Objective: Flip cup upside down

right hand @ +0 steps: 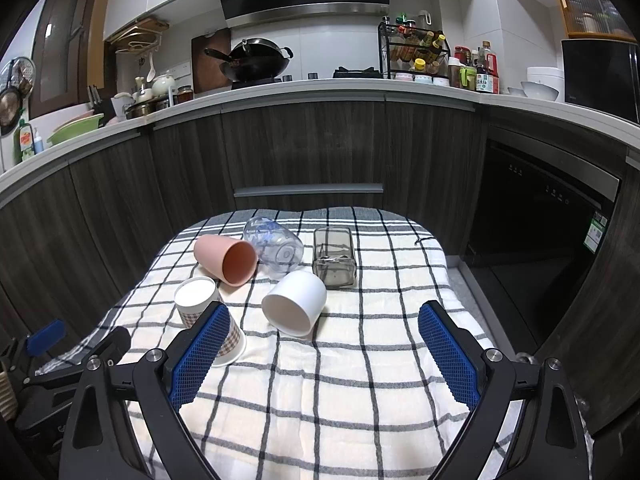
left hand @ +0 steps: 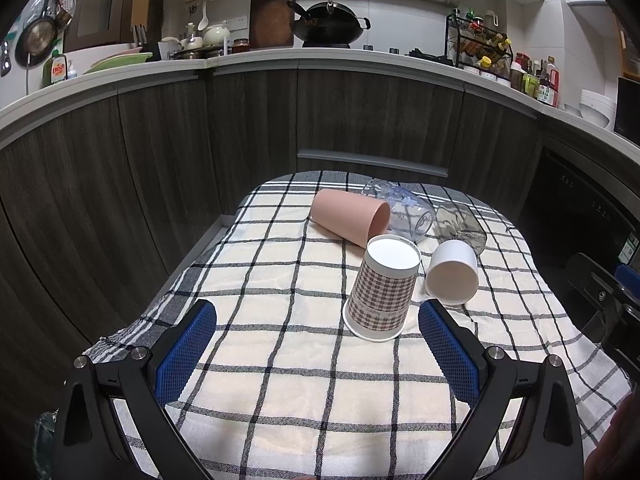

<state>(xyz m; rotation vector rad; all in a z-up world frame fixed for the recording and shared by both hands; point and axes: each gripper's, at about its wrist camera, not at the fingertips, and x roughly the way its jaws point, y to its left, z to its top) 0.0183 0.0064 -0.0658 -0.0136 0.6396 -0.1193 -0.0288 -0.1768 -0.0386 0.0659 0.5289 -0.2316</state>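
A houndstooth paper cup stands upside down on the checked cloth, base up; it also shows in the right wrist view, partly behind my right gripper's left finger. A pink cup, a white cup, a clear round glass and a square smoky glass all lie on their sides. My left gripper is open and empty, just short of the paper cup. My right gripper is open and empty, in front of the white cup.
The cloth-covered table ends at dark wood cabinets behind. A dishwasher front stands to the right. The counter above carries a wok, a spice rack and bottles. The left gripper's body shows at the right view's lower left.
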